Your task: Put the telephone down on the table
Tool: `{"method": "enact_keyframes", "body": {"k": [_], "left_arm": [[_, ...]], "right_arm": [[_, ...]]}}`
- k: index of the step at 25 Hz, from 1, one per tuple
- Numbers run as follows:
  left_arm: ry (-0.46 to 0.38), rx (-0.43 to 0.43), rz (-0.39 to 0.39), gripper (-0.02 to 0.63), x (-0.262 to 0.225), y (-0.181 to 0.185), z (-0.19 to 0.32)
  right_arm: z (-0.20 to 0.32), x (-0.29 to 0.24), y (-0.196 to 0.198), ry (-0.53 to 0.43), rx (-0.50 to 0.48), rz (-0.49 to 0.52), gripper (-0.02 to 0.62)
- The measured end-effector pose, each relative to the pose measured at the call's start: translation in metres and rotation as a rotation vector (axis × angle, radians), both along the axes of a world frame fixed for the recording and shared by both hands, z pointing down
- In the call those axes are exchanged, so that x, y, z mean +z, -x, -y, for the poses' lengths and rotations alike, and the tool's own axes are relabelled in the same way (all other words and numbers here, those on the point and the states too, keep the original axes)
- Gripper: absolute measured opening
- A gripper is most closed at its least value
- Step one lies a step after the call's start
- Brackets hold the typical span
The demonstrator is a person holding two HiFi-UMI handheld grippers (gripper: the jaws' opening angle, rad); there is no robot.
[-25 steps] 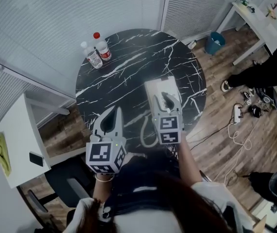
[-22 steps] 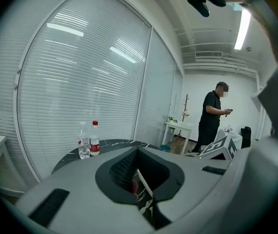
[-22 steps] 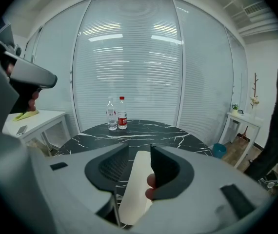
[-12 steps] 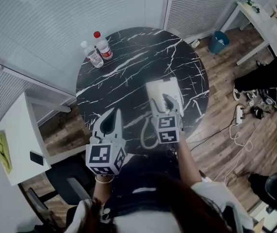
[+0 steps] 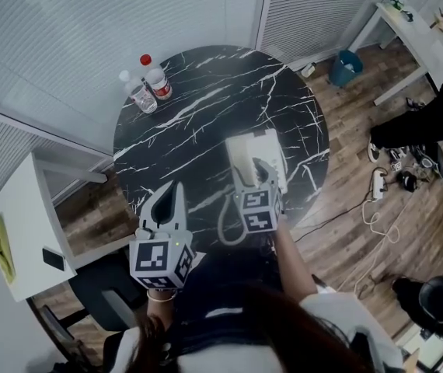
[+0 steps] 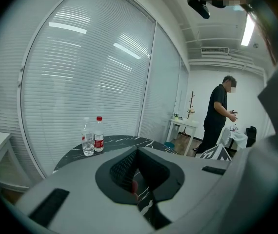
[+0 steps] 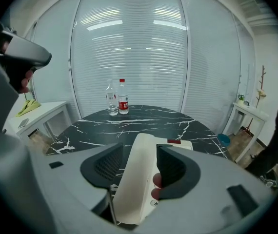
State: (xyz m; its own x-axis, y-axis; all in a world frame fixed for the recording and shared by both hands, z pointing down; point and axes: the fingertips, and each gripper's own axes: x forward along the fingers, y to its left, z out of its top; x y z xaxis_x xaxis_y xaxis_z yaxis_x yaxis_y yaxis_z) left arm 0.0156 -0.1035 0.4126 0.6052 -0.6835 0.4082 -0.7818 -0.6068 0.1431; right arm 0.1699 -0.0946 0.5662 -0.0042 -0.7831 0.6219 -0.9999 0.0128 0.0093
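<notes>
Round black marble table (image 5: pixel 198 115) by the blinds, two water bottles (image 5: pixel 148 80) out at its 11 o'clock edge. White telephone (image 5: pixel 259 148) is already sitting flat on the top, around 4 o'clock, with its coiled cord (image 5: pixel 223 225) drooping off the near rim.

The right gripper (image 5: pixel 255 173) is right on it, jaws opening with the handset (image 7: pixel 134 179) between them. The handset's long axis runs 6 to 12, straight along the jaws, so I'd guess backing out toward 6 clears it cleanly.

The left gripper (image 5: pixel 171 196) hangs well apart at the phone's 8 o'clock, jaws together and empty.
</notes>
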Motion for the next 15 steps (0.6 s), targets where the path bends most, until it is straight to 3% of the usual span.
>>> {"method": "enact_keyframes", "body": {"k": [15], "left_arm": [[0.010,-0.041,0.036,0.002,0.008,-0.005,0.005]], "right_arm": [[0.012,0.029,-0.001,0.063,-0.043,0.011,0.239]]}}
